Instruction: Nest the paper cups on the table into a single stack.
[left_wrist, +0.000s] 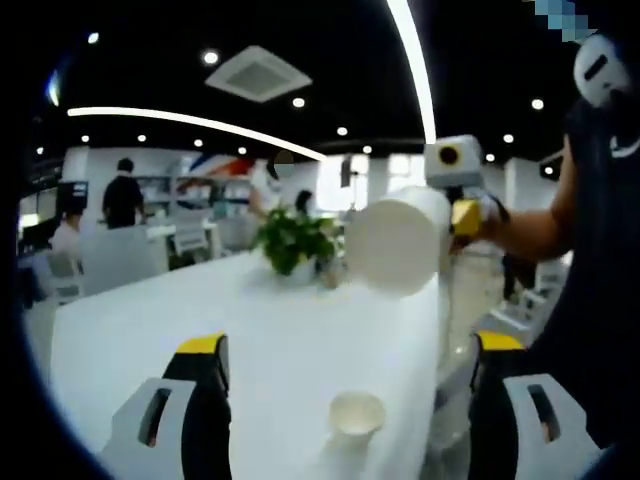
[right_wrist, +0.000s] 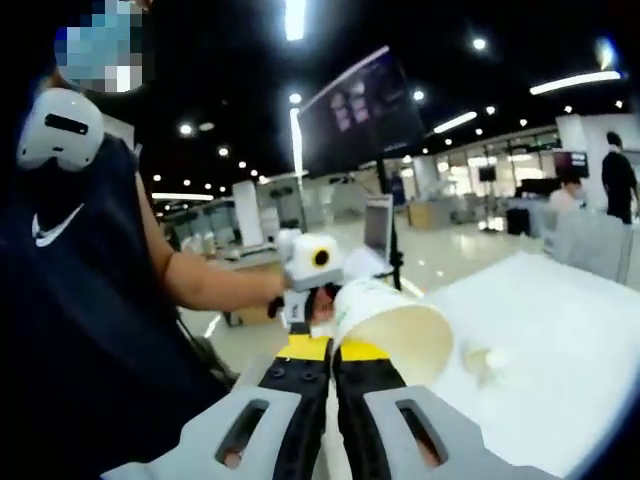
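The long white desk (left_wrist: 250, 320) runs back into an open office with ceiling light strips, distant seated and standing people, and a leafy potted plant (left_wrist: 293, 242) near its far end. The person's dark shirt cuts off the right edge of the left gripper view. There the right gripper (left_wrist: 462, 216) holds a large white paper cup (left_wrist: 398, 245) sideways in the air above the desk; its inside is hidden. In the right gripper view the right gripper's jaws are clamped on that cup's rim. A smaller paper cup (left_wrist: 356, 412) stands upright on the desk, apparently empty, between the left gripper (left_wrist: 350, 360) jaws, which are spread wide apart.
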